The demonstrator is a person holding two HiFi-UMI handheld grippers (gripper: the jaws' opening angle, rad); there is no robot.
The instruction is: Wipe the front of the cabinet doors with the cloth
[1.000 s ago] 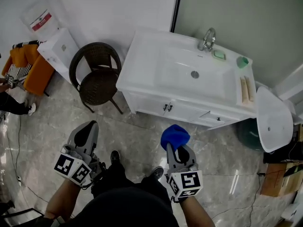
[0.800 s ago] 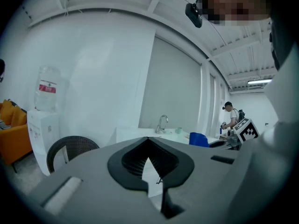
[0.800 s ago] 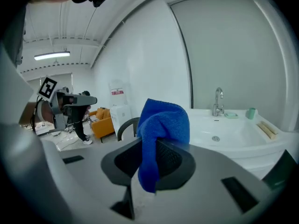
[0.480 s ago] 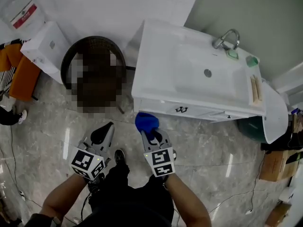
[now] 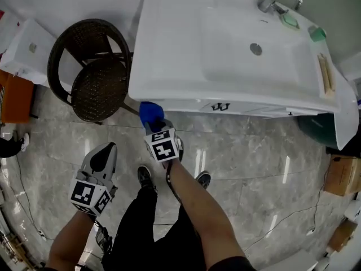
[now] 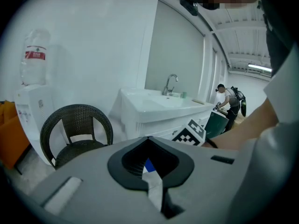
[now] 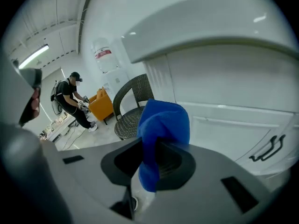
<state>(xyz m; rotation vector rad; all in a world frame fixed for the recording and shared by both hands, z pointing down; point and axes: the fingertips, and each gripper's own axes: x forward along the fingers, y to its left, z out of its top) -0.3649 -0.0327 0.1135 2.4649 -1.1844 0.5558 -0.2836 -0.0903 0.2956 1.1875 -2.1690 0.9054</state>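
Grey marble floor [image 5: 254,151] lies beneath us. Our right gripper [image 7: 156,146] has its jaws clamped on the blue cloth [image 7: 163,122], which bulges past their tips, near the white cabinet doors [image 7: 224,120]. Our left gripper [image 6: 148,158] has its jaws together, holding nothing.

Bare floor [image 5: 259,157] across the middle and right is wide open. Tight spot's upper left: wicker chair [image 5: 93,78] close by the cabinet [image 5: 254,109] corner, right gripper [image 5: 153,123] and cloth [image 5: 149,110] in that gap, basin top [image 5: 186,49] overhanging.
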